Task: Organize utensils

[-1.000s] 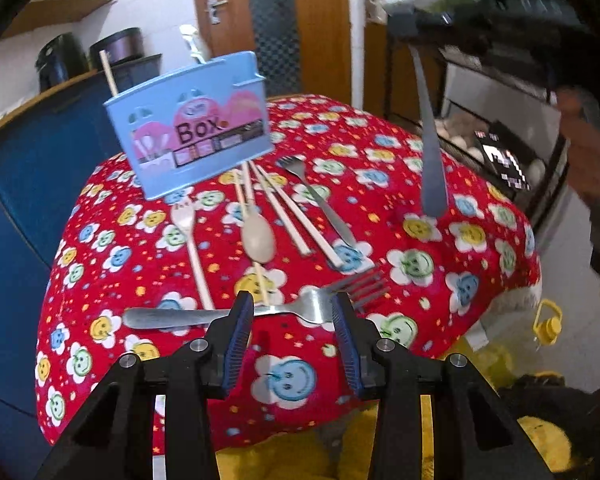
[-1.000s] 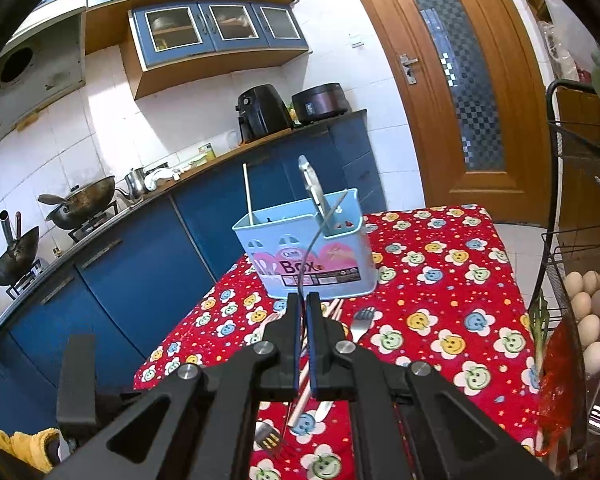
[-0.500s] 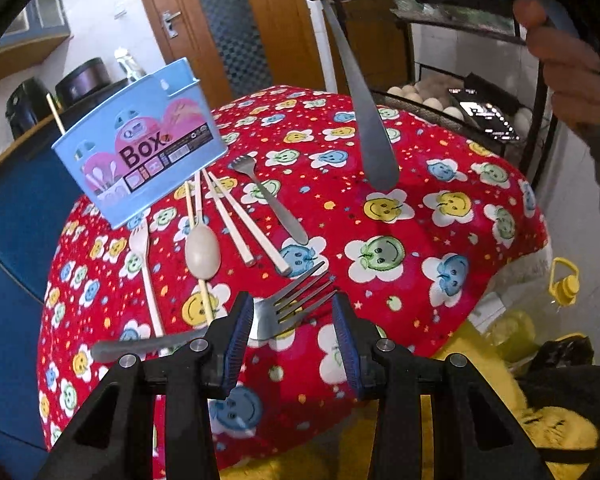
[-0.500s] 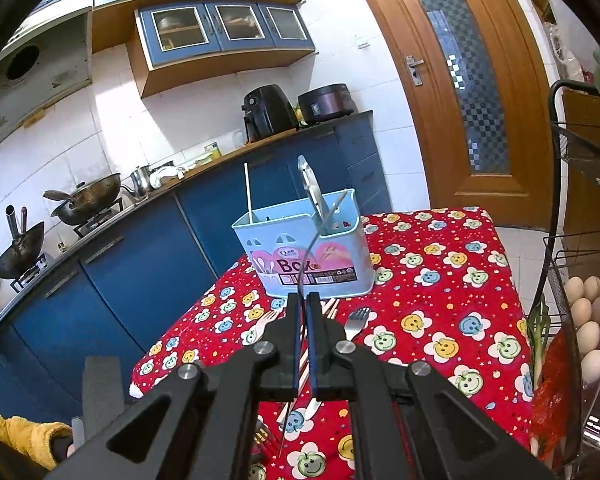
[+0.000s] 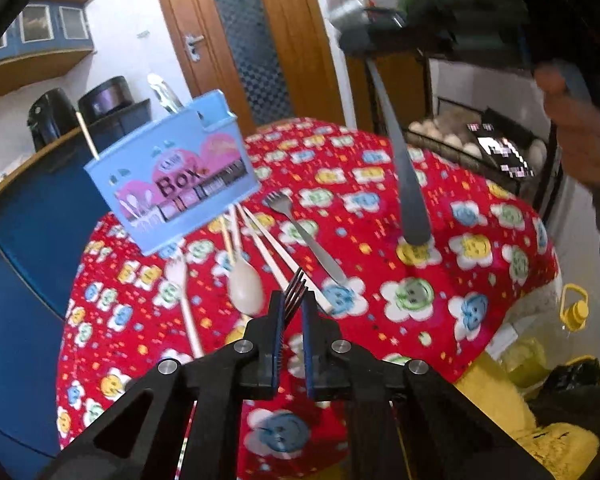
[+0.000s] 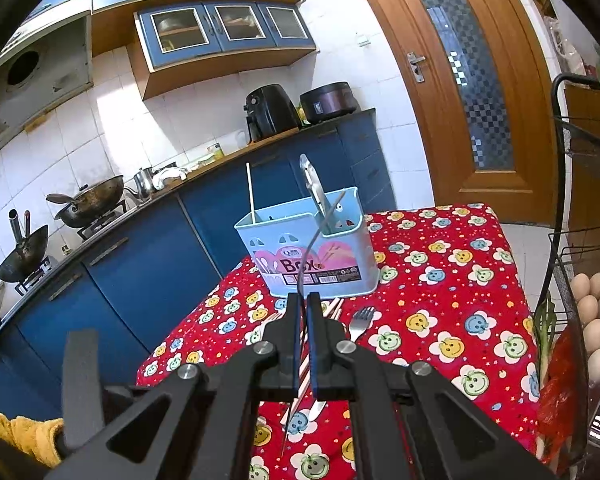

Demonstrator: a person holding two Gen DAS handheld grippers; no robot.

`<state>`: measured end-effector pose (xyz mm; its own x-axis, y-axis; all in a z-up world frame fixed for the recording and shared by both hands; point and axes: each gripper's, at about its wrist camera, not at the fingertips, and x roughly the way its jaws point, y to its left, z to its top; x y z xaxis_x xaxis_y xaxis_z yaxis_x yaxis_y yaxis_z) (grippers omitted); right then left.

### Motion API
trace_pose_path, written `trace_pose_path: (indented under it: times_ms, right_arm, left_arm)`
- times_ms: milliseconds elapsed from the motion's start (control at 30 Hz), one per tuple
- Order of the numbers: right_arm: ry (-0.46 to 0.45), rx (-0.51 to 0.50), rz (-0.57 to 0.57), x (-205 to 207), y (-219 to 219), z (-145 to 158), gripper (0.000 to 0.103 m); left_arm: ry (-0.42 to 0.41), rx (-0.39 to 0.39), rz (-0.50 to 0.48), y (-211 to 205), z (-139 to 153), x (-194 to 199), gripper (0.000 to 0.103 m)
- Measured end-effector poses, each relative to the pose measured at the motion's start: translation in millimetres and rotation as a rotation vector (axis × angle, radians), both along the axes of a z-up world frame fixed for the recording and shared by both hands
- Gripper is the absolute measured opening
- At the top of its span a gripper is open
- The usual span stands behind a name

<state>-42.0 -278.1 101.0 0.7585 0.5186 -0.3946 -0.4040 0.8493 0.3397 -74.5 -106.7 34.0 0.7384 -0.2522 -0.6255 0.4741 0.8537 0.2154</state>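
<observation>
A light blue utensil box (image 5: pixel 172 188) marked "Box" stands at the far side of a red smiley-patterned table (image 5: pixel 440 280); it also shows in the right wrist view (image 6: pixel 312 252), holding a metal utensil and a stick. My left gripper (image 5: pixel 292 312) is shut on a metal fork (image 5: pixel 295 290), tines pointing up and forward. My right gripper (image 6: pixel 303 312) is shut on a thin metal utensil (image 6: pixel 320 228) seen edge-on; in the left wrist view its handle (image 5: pixel 404 184) hangs down over the table. A second fork (image 5: pixel 308 232), a pale spoon (image 5: pixel 244 284), chopsticks (image 5: pixel 276 256) and a plastic fork (image 5: pixel 184 296) lie in front of the box.
A blue kitchen counter (image 6: pixel 140 264) runs behind the table, with woks (image 6: pixel 88 200) and appliances on it. A wire rack with eggs (image 6: pixel 596 312) stands to the right. A wooden door (image 6: pixel 472 92) is at the back. Yellow items (image 5: pixel 572 312) lie on the floor.
My left gripper closed on the fork that lay at the table's near edge and lifted it, tines now upright. The right gripper kept holding its utensil above the table.
</observation>
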Motion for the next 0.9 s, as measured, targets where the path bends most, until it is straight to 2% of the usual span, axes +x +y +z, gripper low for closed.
trace_pose_path:
  times_ms: [167,400,500,633,900]
  right_arm:
    - [-0.019,0.006,0.010,-1.2,5.2,5.7,0.005]
    - [-0.056,0.019,0.018,-3.8,9.8,15.8,0.005]
    - [-0.054,0.012,0.019,-2.0,15.3,16.5,0.005]
    - [-0.046,0.008,0.029,1.2,23.7,14.8,0.005]
    - [-0.034,-0.014,0.045,9.1,39.7,14.0,0.005]
  left_arm:
    - [-0.042,-0.056,0.034,17.1,22.1,4.5,0.005]
    - [-0.124,-0.068,0.099,36.0,48.4,11.3,0.001]
    - [-0.145,-0.101,0.148,50.0,61.4,19.3,0.001]
    - [-0.127,-0.193,0.209,77.5,80.9,33.3,0.002]
    - [-0.194,-0.251,0.260,110.3,114.1,37.5,0.001]
